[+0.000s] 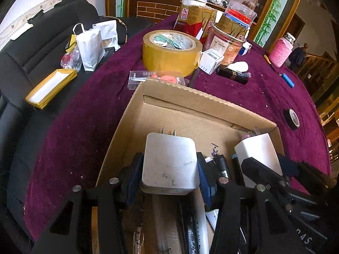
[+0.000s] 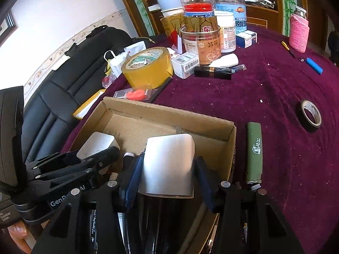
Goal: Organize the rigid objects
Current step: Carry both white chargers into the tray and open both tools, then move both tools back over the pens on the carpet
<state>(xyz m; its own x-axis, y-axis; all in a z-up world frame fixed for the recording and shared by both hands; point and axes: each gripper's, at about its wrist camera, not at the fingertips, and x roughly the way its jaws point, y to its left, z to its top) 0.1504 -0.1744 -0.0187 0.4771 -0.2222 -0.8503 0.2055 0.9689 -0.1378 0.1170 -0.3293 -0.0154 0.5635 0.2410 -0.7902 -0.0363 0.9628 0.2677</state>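
You see a deep purple tablecloth (image 2: 243, 105) flecked with white specks, a plain brown cardboard box (image 2: 169, 114), a yellow tape roll (image 2: 148, 72), and, upper right, a pink knitted sleeve (image 2: 298, 32).

Round table under a crumb-flecked purple velvet cloth (image 2: 243, 105).
Open brown cardboard box (image 2: 169, 114) at near edge; green lighter (image 2: 254, 150) just beside its right wall; black tape roll (image 2: 311, 115) toward right edge; wide yellow tape roll (image 2: 148, 67) behind box; blue lighter (image 2: 314, 65) far right.
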